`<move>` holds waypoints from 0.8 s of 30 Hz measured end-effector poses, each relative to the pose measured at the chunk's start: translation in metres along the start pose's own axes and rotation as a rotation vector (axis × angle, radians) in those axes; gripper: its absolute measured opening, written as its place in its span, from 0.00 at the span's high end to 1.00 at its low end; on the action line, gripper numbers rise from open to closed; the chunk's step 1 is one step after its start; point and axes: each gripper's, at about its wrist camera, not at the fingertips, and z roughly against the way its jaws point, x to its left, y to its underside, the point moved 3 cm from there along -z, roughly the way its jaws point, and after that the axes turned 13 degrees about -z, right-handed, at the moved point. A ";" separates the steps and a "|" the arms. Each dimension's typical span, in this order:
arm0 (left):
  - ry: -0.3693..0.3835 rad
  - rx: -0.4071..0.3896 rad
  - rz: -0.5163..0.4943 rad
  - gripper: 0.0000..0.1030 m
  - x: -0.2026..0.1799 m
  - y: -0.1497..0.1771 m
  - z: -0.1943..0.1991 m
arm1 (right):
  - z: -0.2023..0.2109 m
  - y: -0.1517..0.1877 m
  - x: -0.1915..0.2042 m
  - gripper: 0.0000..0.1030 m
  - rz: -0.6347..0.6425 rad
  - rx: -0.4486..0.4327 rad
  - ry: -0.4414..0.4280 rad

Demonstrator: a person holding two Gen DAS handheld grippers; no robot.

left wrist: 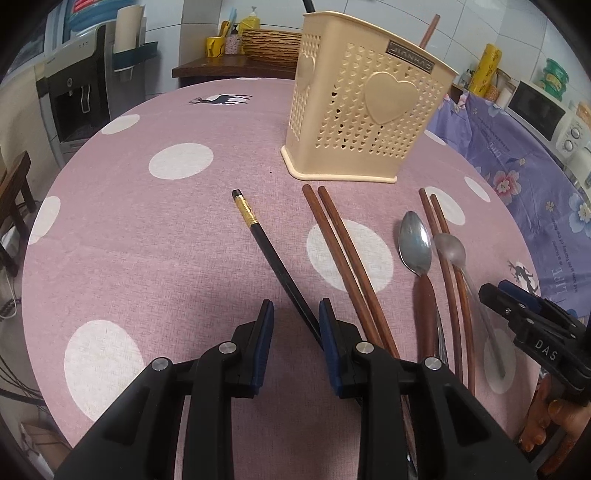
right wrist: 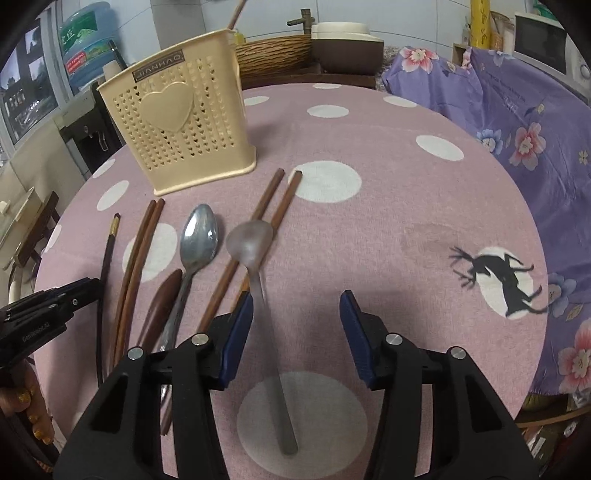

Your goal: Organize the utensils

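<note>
A cream perforated utensil holder (left wrist: 369, 110) (right wrist: 184, 136) stands at the back of the table with one brown chopstick (left wrist: 430, 31) upright in it. A black chopstick (left wrist: 273, 254) (right wrist: 105, 273) lies flat, its near end between the pads of my left gripper (left wrist: 295, 314) (right wrist: 74, 291), beside the right pad; the jaws stand apart. Two pairs of brown chopsticks (left wrist: 347, 266) (right wrist: 136, 258), a metal spoon (left wrist: 415, 243) (right wrist: 199, 236) and a translucent spoon (left wrist: 448, 251) (right wrist: 251, 240) lie to the right. My right gripper (right wrist: 295, 306) (left wrist: 495, 291) is open over the translucent spoon's handle.
The round table (left wrist: 177, 229) wears a pink cloth with white dots. A purple floral cloth (right wrist: 524, 122) covers something at the right. A water dispenser (left wrist: 74, 96) stands at the left, a woven basket (left wrist: 273, 46) behind the holder. A dark wooden handle (right wrist: 162, 299) lies by the metal spoon.
</note>
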 end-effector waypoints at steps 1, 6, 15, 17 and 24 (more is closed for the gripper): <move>0.000 -0.002 0.008 0.74 0.002 -0.001 -0.001 | -0.002 -0.001 0.002 0.51 0.009 0.001 -0.002; -0.009 -0.005 0.026 0.74 0.011 -0.006 -0.004 | -0.011 -0.008 0.024 0.51 0.103 0.009 -0.015; -0.012 -0.004 0.038 0.74 0.021 -0.010 -0.006 | -0.033 -0.018 0.040 0.52 0.165 0.044 0.045; -0.012 -0.004 0.035 0.74 0.021 -0.010 -0.006 | -0.038 -0.018 0.042 0.52 0.145 0.071 0.035; -0.011 -0.002 0.037 0.74 0.024 -0.012 -0.007 | -0.044 -0.024 0.047 0.66 0.123 0.048 0.075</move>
